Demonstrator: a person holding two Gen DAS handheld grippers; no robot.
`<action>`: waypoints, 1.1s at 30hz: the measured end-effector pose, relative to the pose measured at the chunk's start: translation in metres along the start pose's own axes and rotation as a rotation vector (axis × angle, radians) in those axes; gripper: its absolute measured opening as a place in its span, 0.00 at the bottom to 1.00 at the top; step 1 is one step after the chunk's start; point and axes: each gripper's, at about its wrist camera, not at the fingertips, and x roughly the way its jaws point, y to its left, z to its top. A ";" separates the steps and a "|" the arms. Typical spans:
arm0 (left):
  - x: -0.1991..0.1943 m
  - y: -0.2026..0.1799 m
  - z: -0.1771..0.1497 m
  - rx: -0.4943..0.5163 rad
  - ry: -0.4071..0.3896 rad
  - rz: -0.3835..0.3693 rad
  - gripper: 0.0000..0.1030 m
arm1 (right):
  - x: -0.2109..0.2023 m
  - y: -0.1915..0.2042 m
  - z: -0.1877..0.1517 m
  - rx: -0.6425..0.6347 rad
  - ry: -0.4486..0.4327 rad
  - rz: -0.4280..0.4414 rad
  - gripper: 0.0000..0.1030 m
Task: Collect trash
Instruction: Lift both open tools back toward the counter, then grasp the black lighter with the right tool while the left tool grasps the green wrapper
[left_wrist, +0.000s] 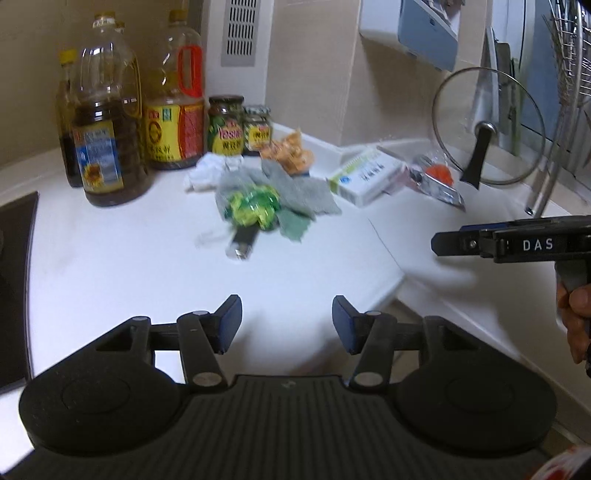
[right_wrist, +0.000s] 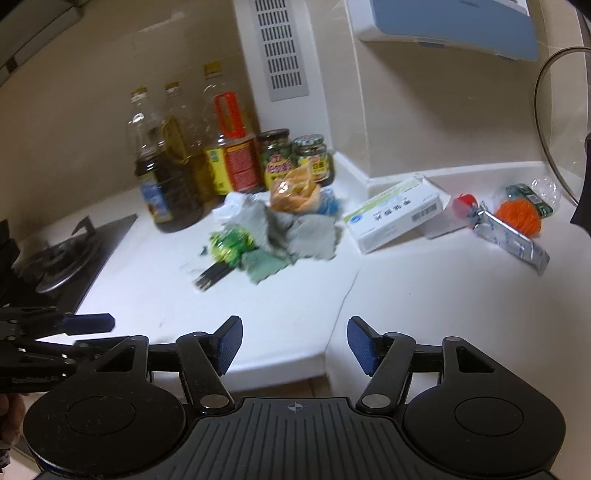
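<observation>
I see the white counter (left_wrist: 110, 240) carrying the oil bottles (left_wrist: 107, 122), then the trash pile: grey rag (left_wrist: 295, 184), green wrapper (left_wrist: 255, 206). My left hand-held gripper (left_wrist: 287, 323) and right hand-held gripper (right_wrist: 294, 345) hover apart, empty. Reaching carelessly, I risk toppling bottles.

Counter (left_wrist: 110, 258): smooth white, slight sheen. Oil bottles (left_wrist: 107, 110): clear glossy plastic, paper labels. Jars (left_wrist: 226, 125): glass, metal-look lids. Rag (left_wrist: 295, 184): grey-green cloth, rough, frayed edges. Green wrapper (left_wrist: 255, 206): shiny crinkled foil or plastic. Tissue (left_wrist: 210, 171): crumpled white paper. Box (left_wrist: 364, 175): matt cardboard. Pot lid (left_wrist: 487, 129): glass, metal rim, black plastic handle. Gripper pads (right_wrist: 360, 345): blue, textured; bodies matt black plastic. Stove (right_wrist: 62, 258): dark glossy top, metal burner.
</observation>
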 end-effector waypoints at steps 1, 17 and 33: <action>0.003 0.001 0.004 0.005 -0.006 0.005 0.49 | 0.004 -0.001 0.003 -0.001 0.000 0.003 0.62; 0.115 0.010 0.075 0.263 -0.004 0.100 0.52 | 0.069 -0.002 0.051 -0.135 -0.042 0.053 0.63; 0.154 0.010 0.084 0.359 0.085 0.074 0.20 | 0.109 -0.023 0.063 -0.105 0.020 0.074 0.63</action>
